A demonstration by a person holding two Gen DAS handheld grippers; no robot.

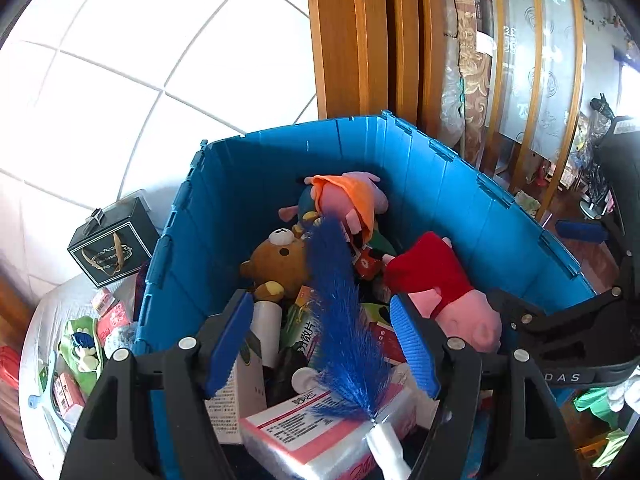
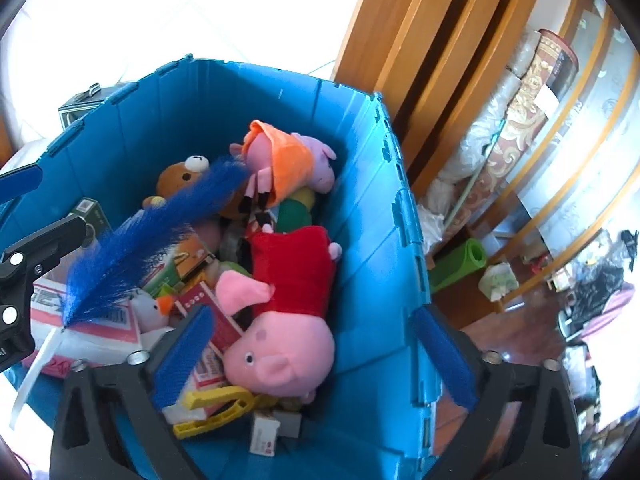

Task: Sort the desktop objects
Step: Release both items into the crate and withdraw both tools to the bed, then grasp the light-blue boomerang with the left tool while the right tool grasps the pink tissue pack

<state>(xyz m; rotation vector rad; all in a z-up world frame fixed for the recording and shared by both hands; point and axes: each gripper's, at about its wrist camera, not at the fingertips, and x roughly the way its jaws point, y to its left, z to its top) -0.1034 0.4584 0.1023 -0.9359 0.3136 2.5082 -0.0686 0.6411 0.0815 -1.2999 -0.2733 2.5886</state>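
A blue folding crate [image 1: 280,160] [image 2: 368,240] holds plush toys and boxes. A blue feather duster [image 1: 340,320] [image 2: 136,248] lies across them, its white handle on a pink-and-white pack [image 1: 312,432]. My left gripper [image 1: 318,308] hangs open over the crate; the duster runs between its fingers and the pads do not touch it. My right gripper [image 2: 312,316] stands wide open above a pig plush in a red dress [image 2: 288,320] [image 1: 440,288], with one finger outside the crate wall. A pig plush in orange [image 2: 288,156] and a brown bear [image 1: 280,264] lie further back.
A black gift box [image 1: 112,252] and several small packets [image 1: 80,340] lie on the white surface left of the crate. A wooden door frame [image 1: 360,40] and a rolled carpet [image 1: 472,60] stand behind it. A green mat roll [image 2: 460,260] lies on the floor to the right.
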